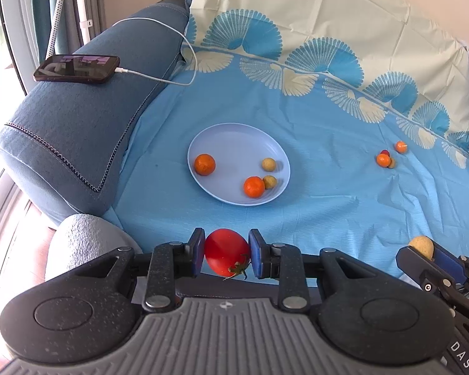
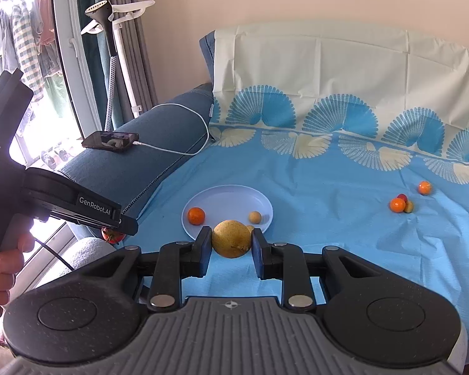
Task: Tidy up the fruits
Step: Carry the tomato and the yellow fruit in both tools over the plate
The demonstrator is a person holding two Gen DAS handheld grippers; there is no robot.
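Observation:
My left gripper is shut on a red tomato and holds it above the near edge of the blue sheet. My right gripper is shut on a yellow-brown round fruit; it also shows in the left wrist view. A pale blue plate lies ahead on the sheet with two oranges and two small yellow fruits on it. The plate also shows in the right wrist view, partly hidden by the held fruit.
A small cluster of loose fruits and one orange fruit lie on the sheet far right. A phone with a white cable rests on the blue sofa arm at left. A garment steamer stands behind.

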